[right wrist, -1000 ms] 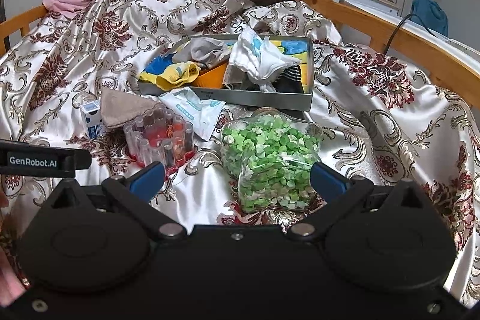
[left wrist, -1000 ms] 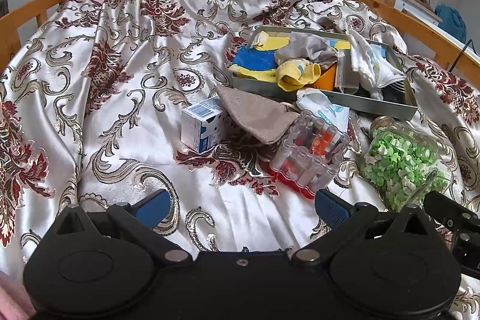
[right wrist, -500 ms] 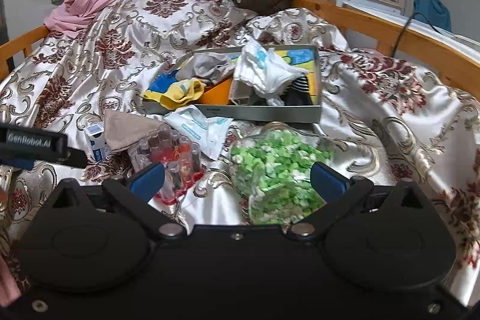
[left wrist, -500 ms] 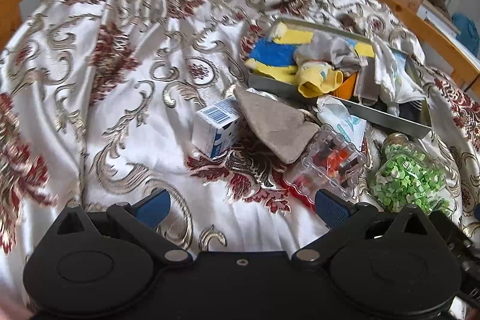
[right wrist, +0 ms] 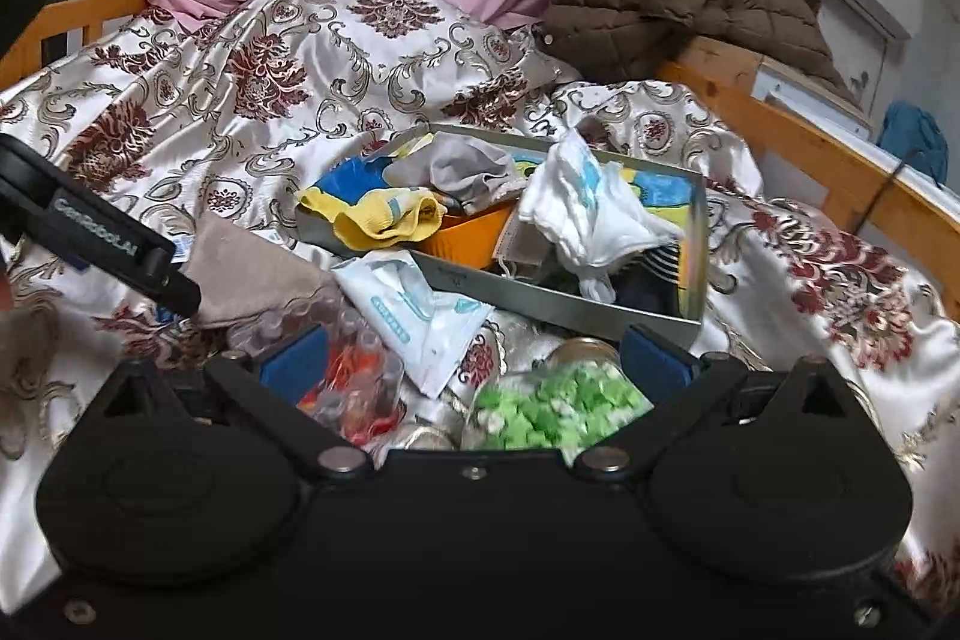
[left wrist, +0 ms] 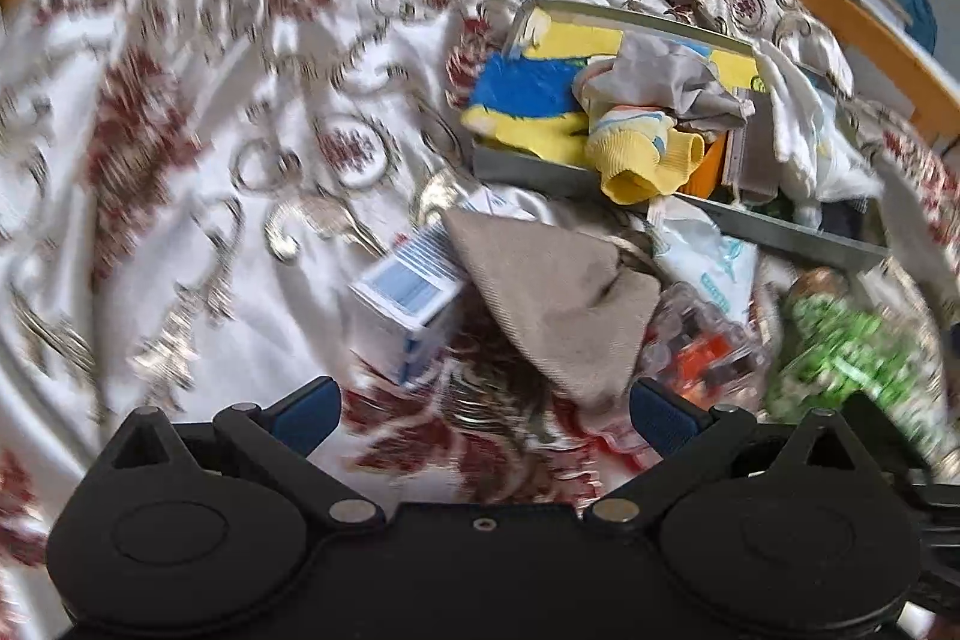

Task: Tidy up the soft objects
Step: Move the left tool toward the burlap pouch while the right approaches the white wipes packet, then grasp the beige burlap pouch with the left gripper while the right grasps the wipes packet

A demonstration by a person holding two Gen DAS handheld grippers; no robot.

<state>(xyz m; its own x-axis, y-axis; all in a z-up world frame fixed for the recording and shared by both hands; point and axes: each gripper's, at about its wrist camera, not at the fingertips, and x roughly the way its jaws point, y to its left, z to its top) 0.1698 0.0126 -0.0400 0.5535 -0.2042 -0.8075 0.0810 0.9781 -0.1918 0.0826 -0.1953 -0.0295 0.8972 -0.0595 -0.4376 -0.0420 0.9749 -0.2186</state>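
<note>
The left gripper (left wrist: 483,415) is held wide open and empty; the grey cloth (left wrist: 558,292) lies just ahead, between its fingers, draped against a small carton (left wrist: 408,298). The right gripper (right wrist: 474,358) is likewise spread, above a jar (right wrist: 558,406).

Left gripper (left wrist: 483,415) is seen with jaws wide apart, nothing between them, above the patterned bedspread (left wrist: 180,196). A grey-brown cloth (left wrist: 558,298) is draped partly over a small blue-white carton (left wrist: 408,298). A grey tray (left wrist: 780,232) of heaped fabrics is seen near the bed's far right edge. Frame is motion-blurred.
</note>
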